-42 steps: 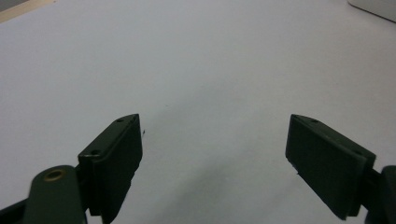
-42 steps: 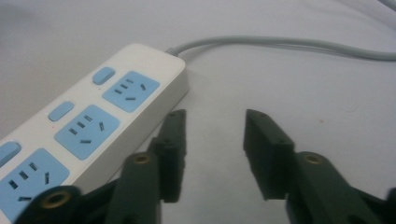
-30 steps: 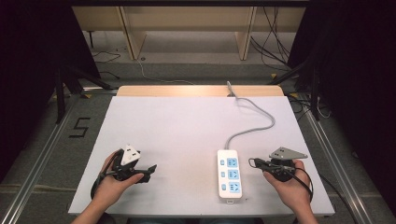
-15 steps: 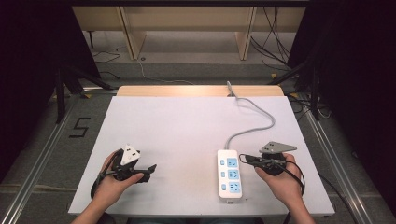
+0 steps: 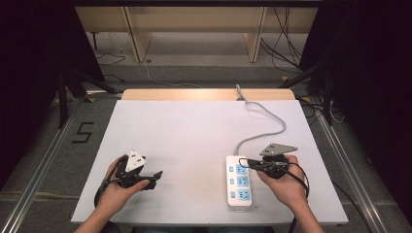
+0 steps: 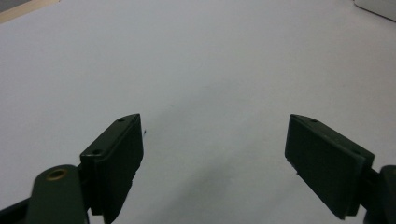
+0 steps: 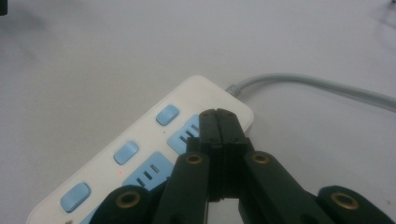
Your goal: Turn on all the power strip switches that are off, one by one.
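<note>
The strip lies near the desk's near edge, right of middle, its cord running to the far edge. The right gripper is over the strip's far end, jaws pressed together with nothing between; whether they touch the strip I cannot tell. The left gripper sits near the near-left edge, jaws wide apart and empty. Bare desk spreads between them and beyond.

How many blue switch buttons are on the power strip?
3. On the power strip, seen in the right gripper view in a row along one long edge: one near the cord end, one in the middle, one toward the far end. None seems hidden.
</note>
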Demonstrator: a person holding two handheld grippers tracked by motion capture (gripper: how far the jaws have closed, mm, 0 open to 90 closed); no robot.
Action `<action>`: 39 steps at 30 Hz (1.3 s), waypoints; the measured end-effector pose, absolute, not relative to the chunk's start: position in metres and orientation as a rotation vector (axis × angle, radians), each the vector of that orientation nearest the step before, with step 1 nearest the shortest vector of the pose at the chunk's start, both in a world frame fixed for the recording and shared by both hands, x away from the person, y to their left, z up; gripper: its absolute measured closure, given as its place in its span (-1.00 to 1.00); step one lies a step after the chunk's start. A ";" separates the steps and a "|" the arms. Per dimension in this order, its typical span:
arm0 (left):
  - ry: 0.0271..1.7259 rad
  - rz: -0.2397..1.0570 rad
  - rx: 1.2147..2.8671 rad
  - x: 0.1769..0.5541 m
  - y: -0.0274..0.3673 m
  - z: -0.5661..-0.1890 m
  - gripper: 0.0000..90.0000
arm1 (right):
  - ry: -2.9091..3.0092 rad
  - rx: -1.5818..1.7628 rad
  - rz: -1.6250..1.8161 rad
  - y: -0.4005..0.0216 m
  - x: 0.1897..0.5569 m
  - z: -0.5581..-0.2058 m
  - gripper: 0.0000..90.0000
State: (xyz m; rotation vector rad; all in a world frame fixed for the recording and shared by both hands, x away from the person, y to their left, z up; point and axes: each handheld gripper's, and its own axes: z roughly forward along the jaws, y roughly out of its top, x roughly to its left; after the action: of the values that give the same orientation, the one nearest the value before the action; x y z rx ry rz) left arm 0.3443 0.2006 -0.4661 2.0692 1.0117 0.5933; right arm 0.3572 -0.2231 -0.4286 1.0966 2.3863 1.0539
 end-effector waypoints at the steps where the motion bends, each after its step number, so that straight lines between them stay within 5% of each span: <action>1: 1.009 0.596 2.071 0.344 0.201 -0.466 -0.57 | 2.391 1.091 1.053 -0.222 0.358 -0.428 1.00; 39: 1.010 0.598 2.070 0.344 0.201 -0.465 -0.56 | 2.496 1.095 0.948 -0.190 0.374 -0.418 1.00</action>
State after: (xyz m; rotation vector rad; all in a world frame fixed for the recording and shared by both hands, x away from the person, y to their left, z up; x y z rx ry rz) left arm 0.3441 0.2013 -0.4655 2.0697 1.0104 0.5981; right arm 0.3737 -0.1897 -0.4182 1.0953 2.4962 0.9479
